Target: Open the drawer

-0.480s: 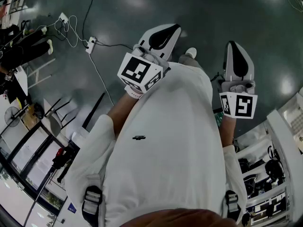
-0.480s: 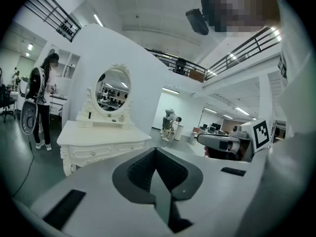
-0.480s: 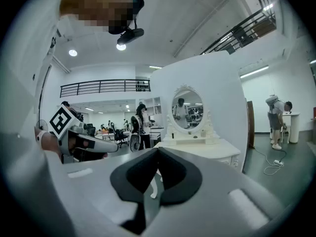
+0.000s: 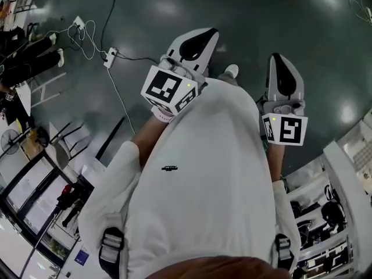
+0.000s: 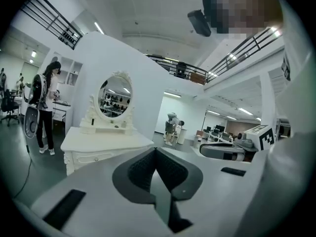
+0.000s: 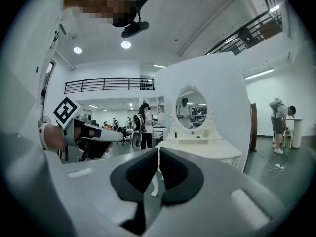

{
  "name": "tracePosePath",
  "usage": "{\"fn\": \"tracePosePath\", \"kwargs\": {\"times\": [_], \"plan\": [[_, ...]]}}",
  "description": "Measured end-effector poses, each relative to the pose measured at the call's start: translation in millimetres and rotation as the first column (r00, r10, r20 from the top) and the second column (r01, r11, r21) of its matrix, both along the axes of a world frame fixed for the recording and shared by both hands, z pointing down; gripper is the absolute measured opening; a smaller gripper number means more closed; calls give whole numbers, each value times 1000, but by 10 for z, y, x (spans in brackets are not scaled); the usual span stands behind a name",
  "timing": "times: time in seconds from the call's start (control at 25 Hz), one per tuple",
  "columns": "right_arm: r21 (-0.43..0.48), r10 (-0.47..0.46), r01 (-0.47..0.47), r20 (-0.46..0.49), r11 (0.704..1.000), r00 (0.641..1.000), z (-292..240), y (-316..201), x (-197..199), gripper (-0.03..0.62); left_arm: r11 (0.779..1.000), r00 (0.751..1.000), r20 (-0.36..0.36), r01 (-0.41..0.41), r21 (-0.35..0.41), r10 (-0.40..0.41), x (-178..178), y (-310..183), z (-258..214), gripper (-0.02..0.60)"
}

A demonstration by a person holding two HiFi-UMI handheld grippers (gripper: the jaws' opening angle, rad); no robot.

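I am standing in a big open lab hall, not a home. The white dressing table (image 5: 106, 143) and its oval mirror (image 5: 114, 97) stand like a prop against a bare partition wall (image 5: 148, 90). A railed mezzanine (image 6: 108, 85) runs overhead under ceiling lights (image 6: 126, 45). Office desks (image 5: 217, 131) stand behind, a power strip (image 4: 110, 56) lies on the dark polished floor (image 4: 151, 16), and gear racks (image 4: 322, 214) stand beside me.
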State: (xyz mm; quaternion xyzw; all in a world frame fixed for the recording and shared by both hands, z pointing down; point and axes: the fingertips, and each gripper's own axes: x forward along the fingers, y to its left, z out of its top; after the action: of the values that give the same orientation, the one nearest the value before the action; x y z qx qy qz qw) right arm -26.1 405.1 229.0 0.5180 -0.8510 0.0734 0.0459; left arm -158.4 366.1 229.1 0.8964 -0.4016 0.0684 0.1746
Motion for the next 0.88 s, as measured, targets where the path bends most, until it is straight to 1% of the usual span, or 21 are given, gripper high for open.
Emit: {"fn": "tracePosePath", "kwargs": {"times": [0.12,0.24,0.36,0.48,0.68,0.88], "plan": [[-13,9,-8,50,1000,999,25,94,134,12,1000,1000,-13,3,8,-3,123,78,-46,9],[4,17,-18,91,1000,996,-28,106,268,12,1000,999,-36,21,12,-20,188,164,-71,9],[35,29,-33,97,999,995,-72,120,332,12,1000,999,-43,26,-2,-26,207,268,-25,9],[44,40,-45,116,998,992,-120,202,440,12,1000,999,-43,25,-7,-26,277,346,-39,9],[28,65,-70,140,997,988,-56,268,626,12,1000,999,-35,19,4,-19,425,301,-39,9],[8,54,-56,141,998,988,24,205,640,12,1000,998,-56,21,-19,-22,478,266,29,9]]}}
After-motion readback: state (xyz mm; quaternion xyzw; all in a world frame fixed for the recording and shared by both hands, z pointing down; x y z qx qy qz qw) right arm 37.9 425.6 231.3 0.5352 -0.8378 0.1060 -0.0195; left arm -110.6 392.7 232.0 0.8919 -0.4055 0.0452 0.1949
